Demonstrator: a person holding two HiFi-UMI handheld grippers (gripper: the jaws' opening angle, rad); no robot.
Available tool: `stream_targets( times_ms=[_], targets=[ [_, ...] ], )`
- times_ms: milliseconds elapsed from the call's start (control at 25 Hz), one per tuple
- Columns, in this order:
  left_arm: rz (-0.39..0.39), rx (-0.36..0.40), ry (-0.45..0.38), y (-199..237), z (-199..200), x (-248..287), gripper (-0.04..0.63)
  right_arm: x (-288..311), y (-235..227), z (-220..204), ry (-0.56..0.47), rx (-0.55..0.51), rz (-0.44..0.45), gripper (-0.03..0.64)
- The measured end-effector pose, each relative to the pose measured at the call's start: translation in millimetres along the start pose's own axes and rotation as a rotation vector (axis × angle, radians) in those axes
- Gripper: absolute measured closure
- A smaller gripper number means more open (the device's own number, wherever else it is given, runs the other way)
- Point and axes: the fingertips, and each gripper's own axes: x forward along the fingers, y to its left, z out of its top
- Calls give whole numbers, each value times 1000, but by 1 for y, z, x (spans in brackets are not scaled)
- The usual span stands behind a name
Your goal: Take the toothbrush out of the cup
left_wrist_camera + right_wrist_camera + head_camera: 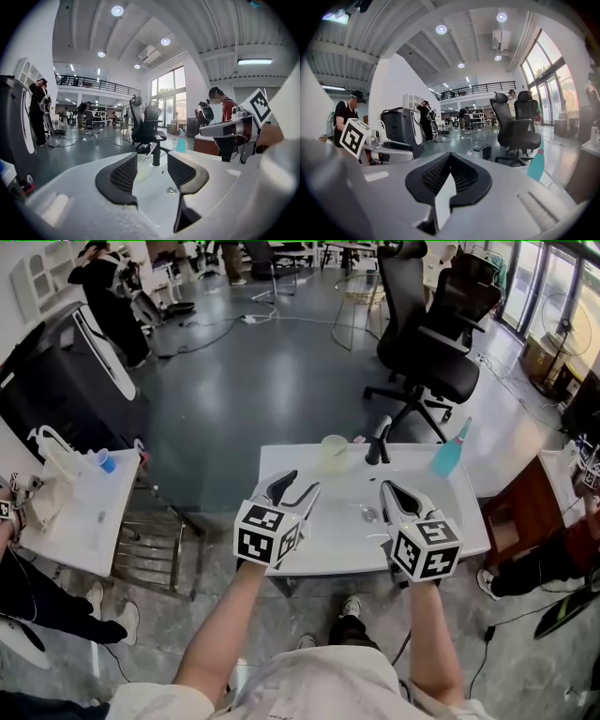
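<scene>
A pale yellow translucent cup (333, 453) stands at the back of the white basin (328, 549), left of the black faucet (378, 442). A toothbrush (358, 439) leans out of it toward the faucet. In the left gripper view the cup (140, 166) and the toothbrush's head (150, 148) show beyond the jaws. My left gripper (298, 486) hovers over the basin short of the cup, open and empty. My right gripper (394, 491) hangs level with it to the right, jaws shut on nothing (451, 158). Neither touches the cup.
A blue bottle (448, 456) stands at the basin's back right corner. The drain (370, 515) lies between the grippers. Black office chairs (436, 352) stand behind. A white side table (80, 493) with a bag sits left, a wooden cabinet (530, 488) right.
</scene>
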Motion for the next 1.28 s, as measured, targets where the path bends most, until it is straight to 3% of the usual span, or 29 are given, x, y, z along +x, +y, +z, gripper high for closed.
stream_targets(
  times_ms=[680,1120,1280],
  targets=[
    [-115,112,76,-4,3,123,390,70,-80,29,-9,-8,48,614],
    [-158,260,225,-1,-29,185,390,98,-114,30,3,-4,68,614],
    [-174,328,241,-4,-31,204,391,105,-127,31,7,0,72,614]
  ],
)
